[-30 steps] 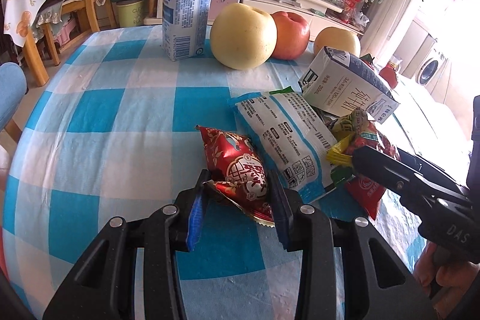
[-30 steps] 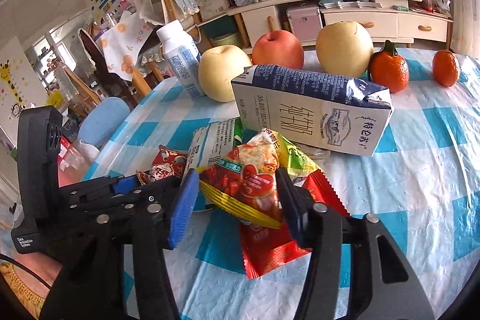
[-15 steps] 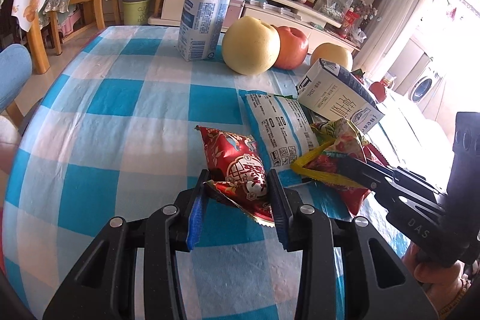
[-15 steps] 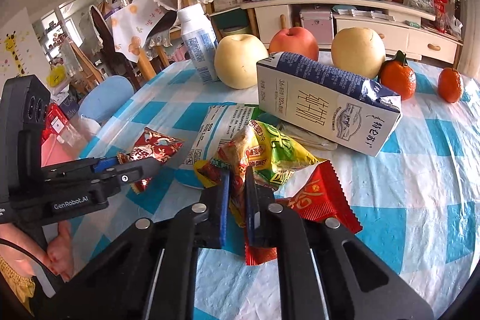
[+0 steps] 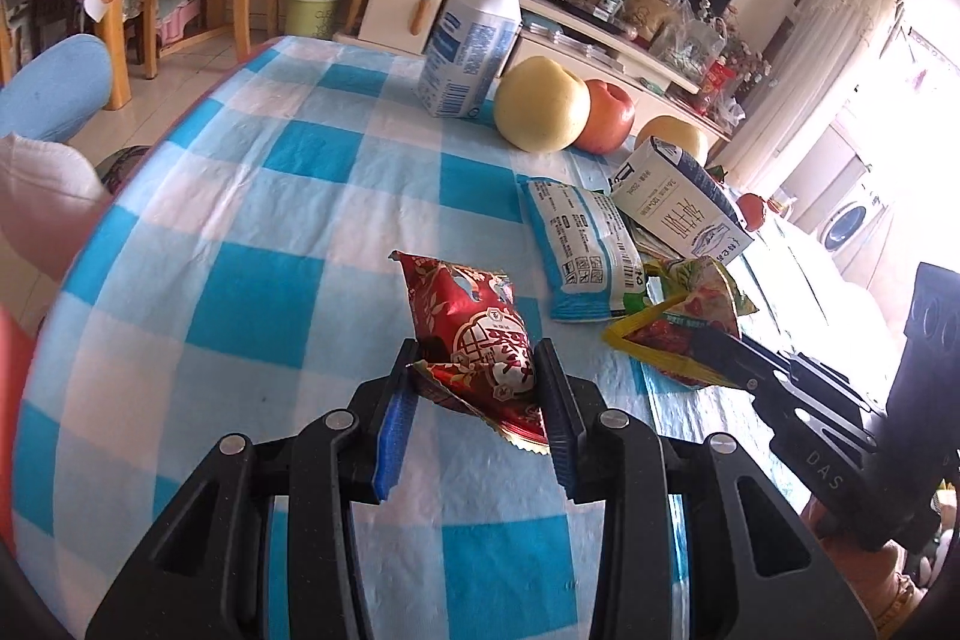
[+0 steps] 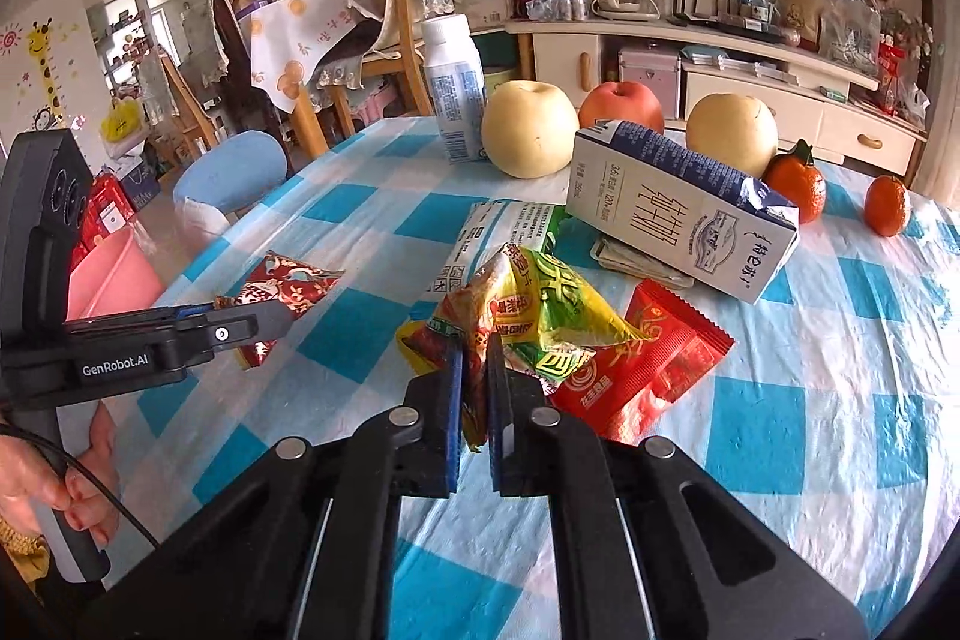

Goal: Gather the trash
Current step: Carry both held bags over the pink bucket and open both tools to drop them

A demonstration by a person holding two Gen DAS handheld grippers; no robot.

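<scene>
A red foil snack packet [image 5: 462, 304] is pinched between the blue pads of my left gripper [image 5: 477, 364], just above the blue-checked tablecloth [image 5: 252, 304]. My right gripper [image 6: 475, 349] is shut on a crumpled yellow-green wrapper [image 6: 540, 304], whose edge pokes out below the pads. A red wrapper [image 6: 648, 358] lies flat against it on the right. The left wrist view shows the right gripper [image 5: 720, 346] gripping that wrapper [image 5: 684, 304] from the right. In the right wrist view the left gripper [image 6: 252, 325] holds the red packet [image 6: 282, 280].
A milk carton [image 6: 678, 214] lies on its side over papers, next to a white-blue packet [image 6: 504, 232]. Behind stand a white bottle [image 6: 456, 88], two pears, an apple and two oranges. A pink bin [image 6: 108, 274] sits off the table's left edge.
My right gripper has shut on the yellow-green wrapper, which was loose between open jaws. Both grippers have drawn back from the pile with their wrappers.
</scene>
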